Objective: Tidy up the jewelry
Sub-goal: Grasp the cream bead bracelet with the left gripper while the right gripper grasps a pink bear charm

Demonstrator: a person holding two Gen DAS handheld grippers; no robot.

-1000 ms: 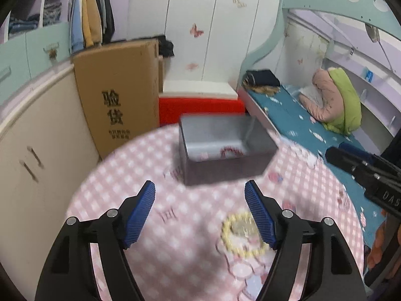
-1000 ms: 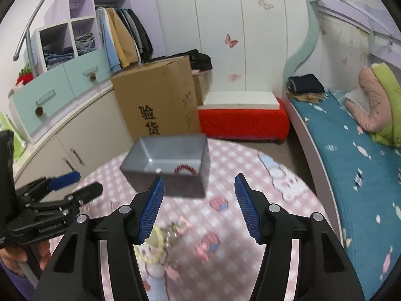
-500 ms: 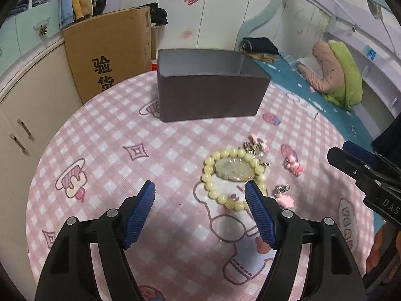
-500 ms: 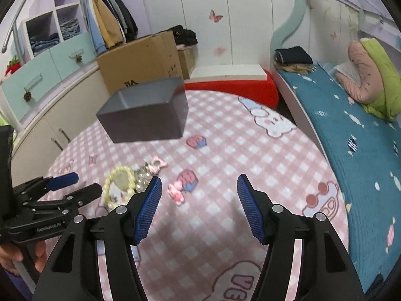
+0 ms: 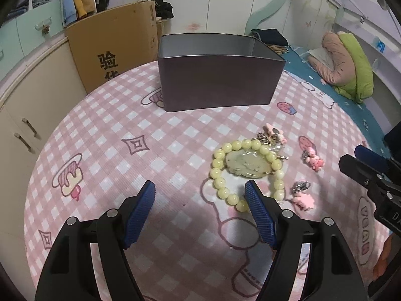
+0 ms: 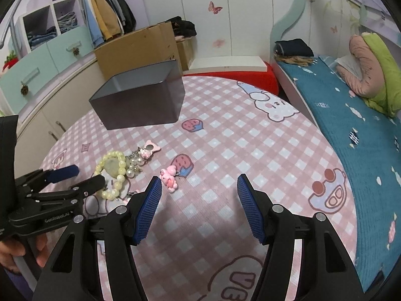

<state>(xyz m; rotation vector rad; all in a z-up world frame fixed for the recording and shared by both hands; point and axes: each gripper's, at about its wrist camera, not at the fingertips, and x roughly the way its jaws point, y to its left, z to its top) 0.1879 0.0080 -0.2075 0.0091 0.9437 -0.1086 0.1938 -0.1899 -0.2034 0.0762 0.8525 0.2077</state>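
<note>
The round tablecloth point(image 5: 105, 135) has a pink and white check pattern with cartoon drawings in pink, and on it at the upper centre of the frame stands a dark grey box point(image 5: 218, 80) with a lighter grey inside. Right of centre lies a pale yellow-green bead bracelet point(image 5: 225, 173) around a pale green pendant point(image 5: 246, 164), and near it are small pink charms point(image 5: 314, 160). Both grippers are black with blue ribbed pads point(image 5: 139, 213), the cardboard box point(image 5: 112, 40) at the upper left is brown with black characters, and the bed cover point(image 6: 351, 115) at the right is teal with small white shapes.
</note>
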